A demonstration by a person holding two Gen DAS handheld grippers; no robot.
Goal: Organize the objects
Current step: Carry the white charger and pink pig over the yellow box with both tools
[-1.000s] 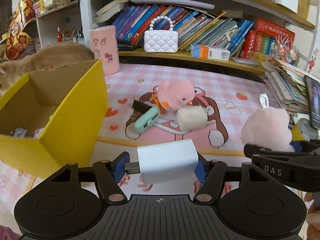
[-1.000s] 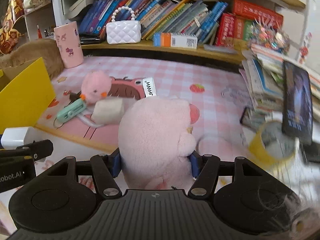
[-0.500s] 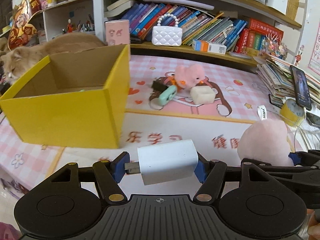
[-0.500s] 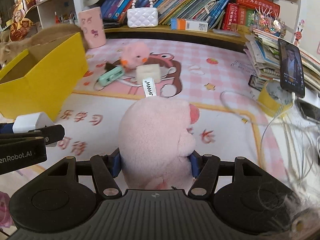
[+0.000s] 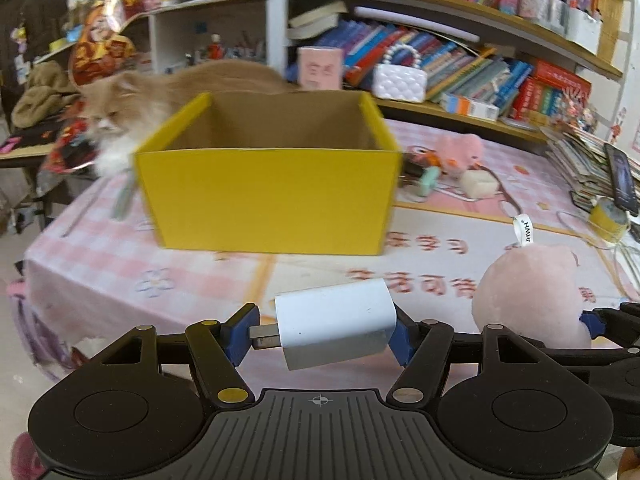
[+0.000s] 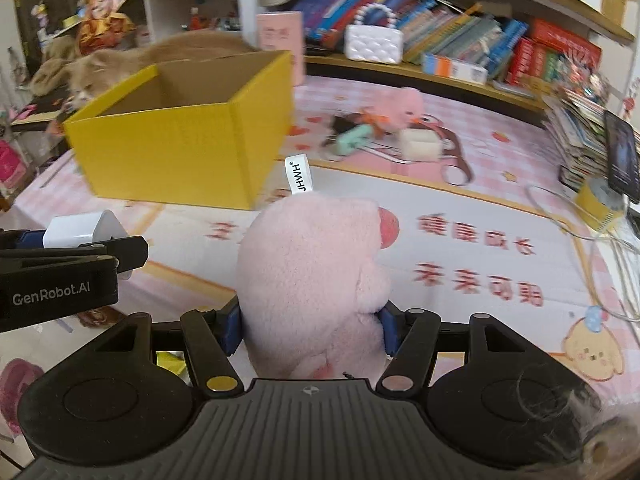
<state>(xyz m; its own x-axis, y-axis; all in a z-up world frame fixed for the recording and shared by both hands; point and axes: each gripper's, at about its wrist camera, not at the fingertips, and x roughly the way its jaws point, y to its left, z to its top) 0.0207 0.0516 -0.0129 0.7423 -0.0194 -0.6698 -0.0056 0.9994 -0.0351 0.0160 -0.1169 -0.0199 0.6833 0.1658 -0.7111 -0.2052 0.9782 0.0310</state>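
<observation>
Left gripper (image 5: 322, 338): blue-padded fingers (image 5: 236, 338) clenched on a white USB charger (image 5: 334, 322), metal plug against the left pad, body against the right, held clear above the near edge of the worktop (image 5: 440, 240). Right gripper (image 6: 310, 326): fingers (image 6: 230, 328) pressed into both sides of a pink plush toy (image 6: 316, 276), white label loop standing up from its top, round snout pointing right. Both held side by side, charger left of plush, near each other but apart.

Just beyond, on the pink cartoon-printed cloth covering the worktop: an open yellow cardboard box (image 5: 268, 196), brown inside, far and slightly left of the charger; contents hidden from these angles. Right of the box, farther back: a small cluster of a smaller pink plush (image 5: 460, 152), a mint-green gadget (image 6: 354, 140), a cream-white block (image 6: 418, 146) and something dark, lying close together; touching or not, hard to tell. At the far right edge: a yellow tape roll (image 6: 598, 202), a propped phone (image 6: 622, 156), loose white cables, a stack of books. Behind the box at far left: an orange-and-white cat (image 5: 132, 108). Along the back: a bookshelf (image 5: 500, 76) with leaning books, a white quilted handbag (image 5: 400, 80) and a pink cup (image 5: 320, 68).
</observation>
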